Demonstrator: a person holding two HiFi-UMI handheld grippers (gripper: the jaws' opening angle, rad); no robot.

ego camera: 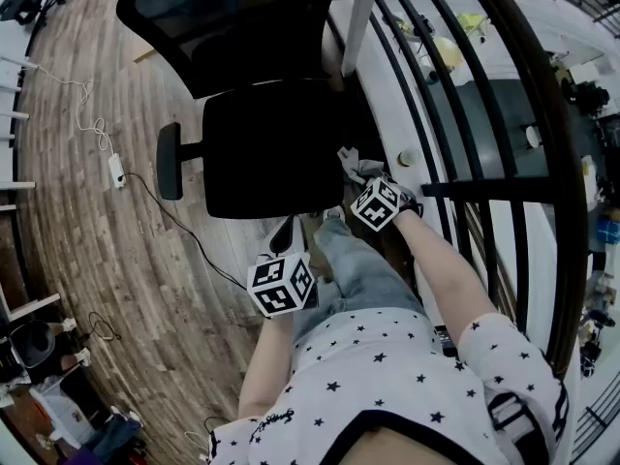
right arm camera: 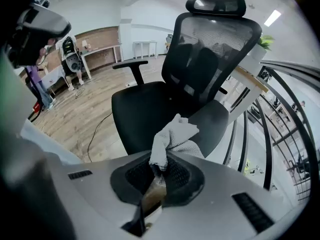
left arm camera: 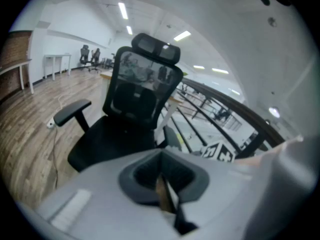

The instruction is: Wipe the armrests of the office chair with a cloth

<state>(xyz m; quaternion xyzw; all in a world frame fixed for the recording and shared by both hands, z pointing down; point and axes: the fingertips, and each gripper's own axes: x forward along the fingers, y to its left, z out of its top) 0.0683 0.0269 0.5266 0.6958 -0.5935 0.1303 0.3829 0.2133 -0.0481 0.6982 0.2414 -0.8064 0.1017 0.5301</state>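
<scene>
Cloth, crumpled pale grey fabric, is pinched by one corner in my right gripper so the loose bulk sticks out ahead as a wiping pad. It sits over the near padded armrest of the black mesh-back office chair; contact I can't confirm. My left gripper hangs beside my leg, jaws pressed together on nothing, idle. Far armrest looks untouched; I judge the wipe is just starting.
</scene>
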